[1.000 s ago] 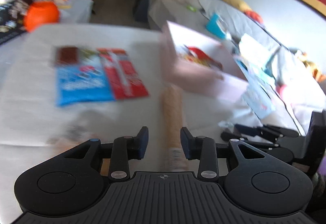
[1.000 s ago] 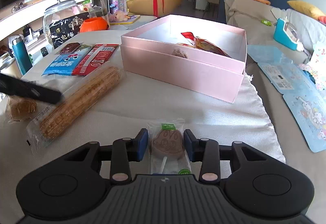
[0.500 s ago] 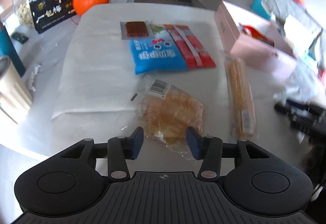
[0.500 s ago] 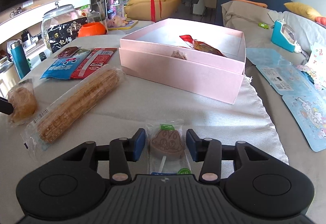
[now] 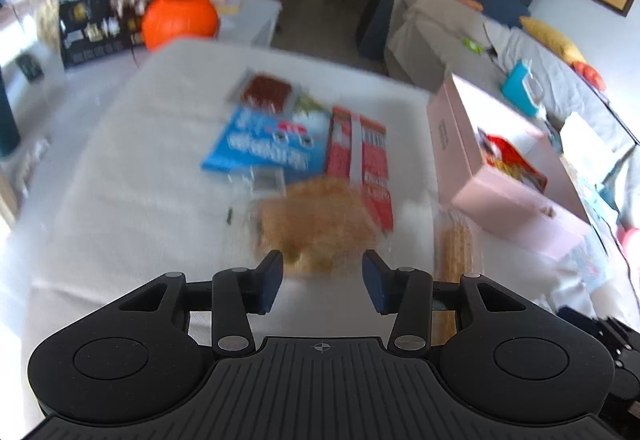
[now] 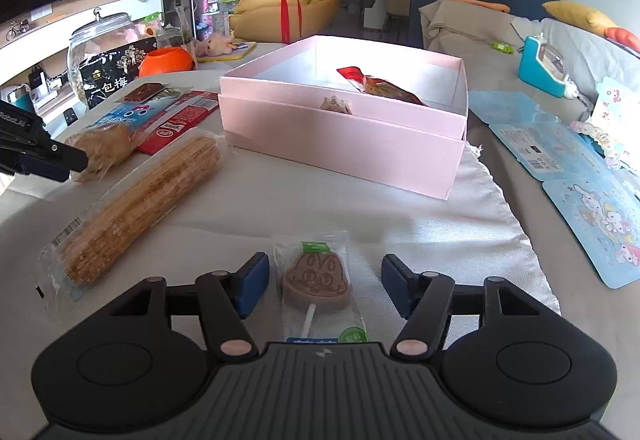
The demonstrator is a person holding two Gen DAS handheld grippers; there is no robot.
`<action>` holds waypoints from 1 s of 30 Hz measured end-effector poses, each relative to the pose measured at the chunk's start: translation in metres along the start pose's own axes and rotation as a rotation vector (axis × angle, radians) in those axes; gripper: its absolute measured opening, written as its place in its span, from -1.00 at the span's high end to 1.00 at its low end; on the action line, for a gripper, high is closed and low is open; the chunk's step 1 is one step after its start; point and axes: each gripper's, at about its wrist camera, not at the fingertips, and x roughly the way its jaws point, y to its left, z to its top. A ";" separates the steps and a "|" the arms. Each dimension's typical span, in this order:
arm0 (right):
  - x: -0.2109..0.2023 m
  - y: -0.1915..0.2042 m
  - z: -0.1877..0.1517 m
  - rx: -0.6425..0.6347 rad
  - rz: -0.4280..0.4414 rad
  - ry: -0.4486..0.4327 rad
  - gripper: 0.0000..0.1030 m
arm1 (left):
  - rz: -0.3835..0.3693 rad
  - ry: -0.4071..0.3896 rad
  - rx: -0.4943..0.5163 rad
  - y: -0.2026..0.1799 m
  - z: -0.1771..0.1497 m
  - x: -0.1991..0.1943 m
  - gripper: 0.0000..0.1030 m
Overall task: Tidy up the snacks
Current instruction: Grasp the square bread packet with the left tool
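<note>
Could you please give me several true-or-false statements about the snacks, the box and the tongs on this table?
1. The pink box has its lid on. False: it is open, and a red packet lies inside.
2. A chocolate lollipop lies between the pads of the right tongs. True; the pads stand clear of it as they open.
3. The long corn stick is inside the box. False: it lies on the cloth beside the box.
4. The left tongs point at a round brown cake in clear wrap. True.
5. The blue packet lies beside a red packet on the table. True.
</note>
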 end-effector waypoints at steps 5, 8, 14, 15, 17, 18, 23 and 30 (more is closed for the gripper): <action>0.000 -0.002 -0.001 0.010 0.003 -0.003 -0.27 | -0.025 -0.110 -0.056 0.015 0.012 -0.025 0.06; 0.000 -0.002 -0.001 0.013 0.005 -0.003 -0.28 | -0.009 -0.116 -0.051 0.020 0.027 -0.024 0.06; 0.000 -0.002 -0.001 0.012 0.003 -0.003 -0.29 | 0.004 -0.029 -0.097 0.026 0.025 0.003 0.06; 0.001 -0.002 -0.001 0.012 0.003 -0.003 -0.29 | -0.029 0.020 -0.100 0.023 0.020 0.008 0.03; 0.001 -0.002 -0.001 0.013 0.004 -0.003 -0.29 | -0.103 0.101 -0.068 0.012 0.011 0.011 0.05; 0.001 -0.002 -0.001 0.013 0.004 -0.003 -0.29 | -0.146 0.122 -0.042 0.004 0.008 0.009 0.05; 0.001 -0.002 -0.001 0.012 0.003 -0.003 -0.29 | -0.103 0.034 0.193 -0.030 0.010 -0.008 0.05; 0.001 -0.002 -0.001 0.012 0.003 -0.003 -0.30 | 0.024 0.092 0.532 -0.074 0.004 0.017 -0.05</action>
